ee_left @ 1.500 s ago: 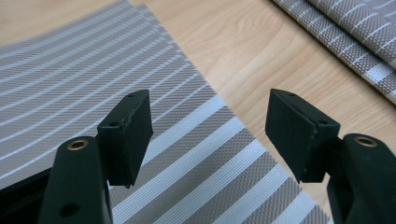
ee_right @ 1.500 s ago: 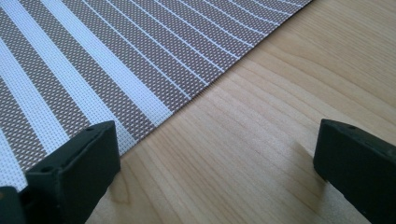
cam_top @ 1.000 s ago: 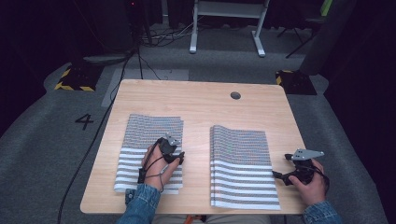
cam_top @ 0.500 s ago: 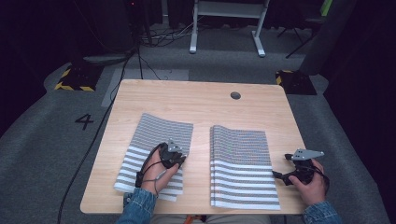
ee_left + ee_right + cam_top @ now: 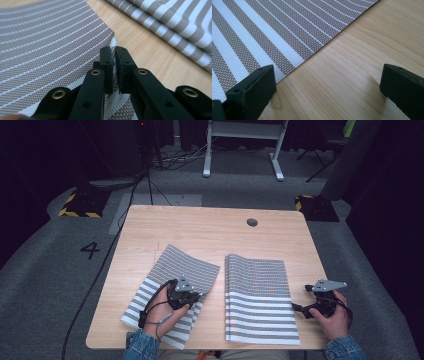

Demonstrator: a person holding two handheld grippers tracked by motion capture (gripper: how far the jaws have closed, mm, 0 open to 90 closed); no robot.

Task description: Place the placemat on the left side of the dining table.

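— Grip check: left gripper (image 5: 197, 296) pinched on left mat (image 5: 172, 292), jaws just closing on its edge, lifting to fold?

— Likely. Right gripper (image 5: 300, 309) wide open, empty, beside right mat (image 5: 257, 297), right of left mat on table (image 5: 210, 227).

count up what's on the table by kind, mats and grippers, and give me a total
Striped mats: 2, the left mat and the right mat.
Hand-held grippers: 2, the left hand-held gripper shut on the left mat's edge, the right hand-held gripper open beside the right mat.
Total: 4
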